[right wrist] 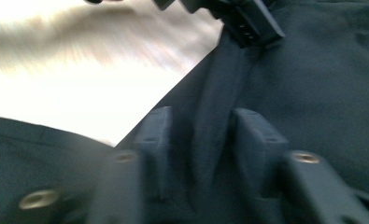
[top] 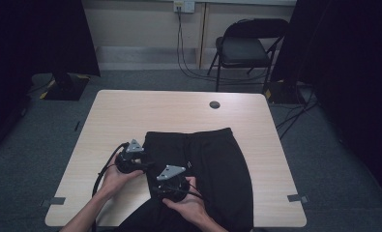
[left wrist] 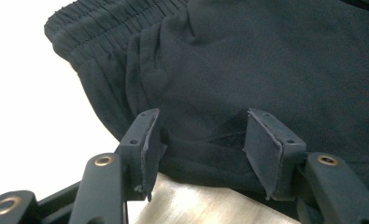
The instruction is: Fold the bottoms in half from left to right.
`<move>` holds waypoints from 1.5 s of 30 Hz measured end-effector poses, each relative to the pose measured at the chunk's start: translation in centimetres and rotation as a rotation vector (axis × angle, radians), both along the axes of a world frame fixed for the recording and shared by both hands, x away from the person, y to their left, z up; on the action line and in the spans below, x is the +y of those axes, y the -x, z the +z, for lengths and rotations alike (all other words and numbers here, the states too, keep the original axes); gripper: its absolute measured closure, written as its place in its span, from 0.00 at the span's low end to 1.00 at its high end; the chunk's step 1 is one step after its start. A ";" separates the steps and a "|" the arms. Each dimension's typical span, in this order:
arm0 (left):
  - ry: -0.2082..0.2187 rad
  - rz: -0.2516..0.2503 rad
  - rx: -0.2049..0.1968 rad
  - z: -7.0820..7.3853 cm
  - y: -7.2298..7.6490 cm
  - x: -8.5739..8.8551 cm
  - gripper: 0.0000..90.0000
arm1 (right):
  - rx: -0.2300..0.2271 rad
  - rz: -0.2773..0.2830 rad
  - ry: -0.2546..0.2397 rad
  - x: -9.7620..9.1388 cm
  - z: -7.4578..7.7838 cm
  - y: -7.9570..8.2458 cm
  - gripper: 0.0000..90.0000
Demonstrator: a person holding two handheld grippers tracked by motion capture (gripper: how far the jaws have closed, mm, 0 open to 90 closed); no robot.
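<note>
Black trousers point(top: 217, 159) with an elastic waistband lie on a light wooden table point(top: 145, 106). My left gripper point(top: 148, 166) is at the garment's left edge, just below the waistband. In the left gripper view its jaws point(left wrist: 201, 135) stand wide apart around the fabric's edge point(left wrist: 205, 154), and the pads do not press on it. My right gripper point(top: 158, 185) is lower on the same edge, close to the left one. In the blurred right gripper view its jaws point(right wrist: 203, 135) are apart, with a raised fold of cloth point(right wrist: 215, 130) between them.
A round cable hole point(top: 214, 104) is in the table's far side. A black folding chair point(top: 244, 48) stands behind the table, with cables on the floor and dark curtains at both sides. Bare tabletop lies left of the garment point(left wrist: 23, 116).
</note>
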State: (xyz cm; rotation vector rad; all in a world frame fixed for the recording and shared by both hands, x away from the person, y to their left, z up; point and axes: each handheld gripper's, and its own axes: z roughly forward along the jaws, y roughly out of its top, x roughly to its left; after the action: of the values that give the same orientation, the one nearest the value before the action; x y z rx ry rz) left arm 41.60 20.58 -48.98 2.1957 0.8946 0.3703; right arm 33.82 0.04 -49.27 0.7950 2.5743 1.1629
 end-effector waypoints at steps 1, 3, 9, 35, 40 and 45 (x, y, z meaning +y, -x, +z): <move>0.011 0.005 -0.002 0.2 0.0 0.2 0.51 | -0.012 0.005 -0.010 -0.1 0.1 0.1 0.81; 0.052 0.040 -0.003 0.8 -0.1 0.8 0.51 | -0.033 0.003 0.006 -0.4 0.5 0.3 0.89; 0.079 0.134 -0.028 1.8 -0.9 2.2 0.48 | -0.036 -0.008 0.003 -1.8 1.5 0.2 0.91; 0.027 0.137 0.020 -0.4 -2.9 -1.8 0.76 | 0.001 0.035 -0.002 -2.0 -0.5 0.7 0.97; 0.055 0.128 0.054 -0.3 -2.9 -1.7 0.94 | 0.021 0.043 0.001 -1.8 -0.3 0.6 0.97; 0.170 0.164 0.051 0.8 -3.1 -0.3 0.95 | 0.026 0.046 -0.044 -1.7 0.7 0.4 0.98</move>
State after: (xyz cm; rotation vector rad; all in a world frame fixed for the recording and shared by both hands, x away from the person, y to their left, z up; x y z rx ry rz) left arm 44.70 20.26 -48.15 1.9905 1.0969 0.3052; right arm 33.43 -1.62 -48.55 0.7693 2.6090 1.2346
